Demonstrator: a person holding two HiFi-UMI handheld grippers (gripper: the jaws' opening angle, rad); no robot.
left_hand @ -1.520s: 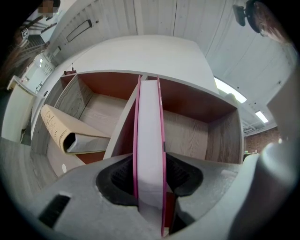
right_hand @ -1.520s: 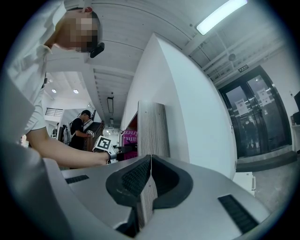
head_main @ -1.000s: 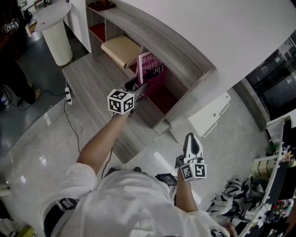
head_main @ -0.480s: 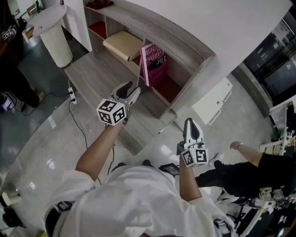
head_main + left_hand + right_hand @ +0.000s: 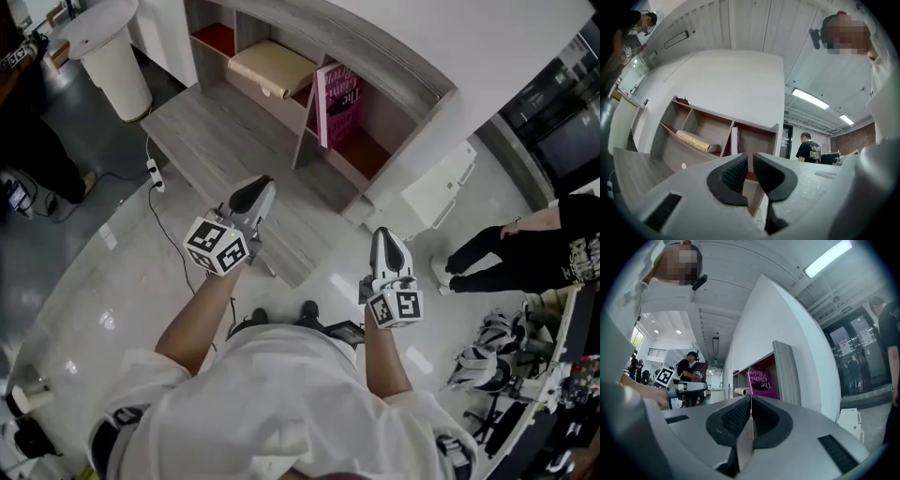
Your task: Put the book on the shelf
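The pink book (image 5: 337, 101) stands upright in the right compartment of the wooden shelf (image 5: 398, 67), with nothing touching it. It also shows in the left gripper view, book (image 5: 735, 140), and in the right gripper view, book (image 5: 761, 382). My left gripper (image 5: 255, 186) hangs over the low wooden platform (image 5: 220, 141), well short of the shelf. Its jaws are closing to a narrow slit with nothing between them, left gripper (image 5: 750, 161). My right gripper (image 5: 385, 240) is held over the pale floor, its jaws pressed together and empty, right gripper (image 5: 751, 401).
A tan flat bundle (image 5: 272, 67) lies in the middle compartment. A white round pedestal table (image 5: 105, 45) stands at the far left, with a power strip and cable (image 5: 155, 173) on the floor. A white panel (image 5: 433, 192) lies right of the shelf. A person's legs (image 5: 502, 253) stand at the right.
The left gripper has drawn back from the book toward my body and its jaws have narrowed. The book stays upright on the shelf. A person has stepped into view at the right.
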